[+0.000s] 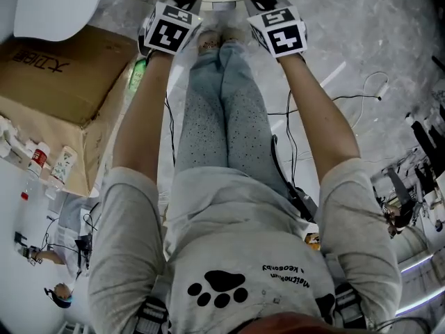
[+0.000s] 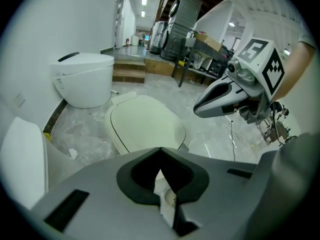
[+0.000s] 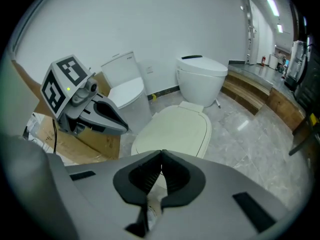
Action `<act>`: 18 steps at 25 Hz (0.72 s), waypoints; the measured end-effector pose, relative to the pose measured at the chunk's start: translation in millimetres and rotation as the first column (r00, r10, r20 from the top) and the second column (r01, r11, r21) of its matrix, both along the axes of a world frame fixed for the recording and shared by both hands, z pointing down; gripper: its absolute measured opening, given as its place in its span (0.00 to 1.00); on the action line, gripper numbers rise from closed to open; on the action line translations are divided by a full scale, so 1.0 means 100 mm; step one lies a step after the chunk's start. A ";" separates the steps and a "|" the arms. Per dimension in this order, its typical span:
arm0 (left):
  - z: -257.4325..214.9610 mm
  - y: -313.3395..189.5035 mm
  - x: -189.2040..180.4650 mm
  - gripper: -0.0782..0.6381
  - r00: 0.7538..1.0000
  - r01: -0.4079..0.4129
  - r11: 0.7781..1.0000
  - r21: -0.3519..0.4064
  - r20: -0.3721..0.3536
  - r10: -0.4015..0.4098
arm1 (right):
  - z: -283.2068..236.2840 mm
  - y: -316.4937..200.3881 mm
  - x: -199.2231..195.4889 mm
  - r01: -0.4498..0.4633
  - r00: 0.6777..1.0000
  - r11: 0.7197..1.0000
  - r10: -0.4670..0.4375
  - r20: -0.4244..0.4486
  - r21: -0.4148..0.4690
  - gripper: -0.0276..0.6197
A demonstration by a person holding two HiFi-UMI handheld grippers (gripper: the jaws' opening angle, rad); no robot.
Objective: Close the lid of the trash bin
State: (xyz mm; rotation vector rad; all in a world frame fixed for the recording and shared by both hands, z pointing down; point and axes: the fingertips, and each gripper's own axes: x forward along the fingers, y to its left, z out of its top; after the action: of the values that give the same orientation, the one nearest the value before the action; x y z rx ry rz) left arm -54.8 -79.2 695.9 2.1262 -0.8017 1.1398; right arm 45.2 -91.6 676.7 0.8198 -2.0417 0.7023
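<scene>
Left claw [image 2: 160, 149] and right claw [image 3: 161, 152], closed empty, hover over the flat lid [image 3: 175, 131], long axis pointing away.

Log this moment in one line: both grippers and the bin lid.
left gripper: shut, empty | right gripper: shut, empty | trash bin lid: lying flat, looks closed | both grippers above lid, not touching
</scene>
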 end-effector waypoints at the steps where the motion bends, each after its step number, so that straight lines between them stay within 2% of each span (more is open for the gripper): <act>1: -0.09 0.00 0.02 0.14 1.000 0.011 1.000 0.012 -0.008 -0.011 | -0.09 -0.02 0.00 -0.021 1.000 1.000 0.021 0.011 0.012 0.09; 9: -0.95 -0.06 0.15 0.14 0.990 0.126 0.986 0.113 -0.077 -0.118 | -1.00 -0.12 -0.05 -0.168 0.984 0.977 0.157 0.087 0.135 0.09; 18: -2.21 0.07 0.16 0.14 0.968 0.240 0.939 0.248 -0.137 -0.211 | -2.23 0.09 -0.01 -0.296 0.950 0.925 0.260 0.171 0.240 0.09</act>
State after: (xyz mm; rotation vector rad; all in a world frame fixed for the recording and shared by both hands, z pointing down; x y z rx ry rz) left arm -38.4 -72.1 475.0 2.2151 -1.1670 0.8273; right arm 43.8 -82.5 453.7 1.2667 -2.1958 0.6629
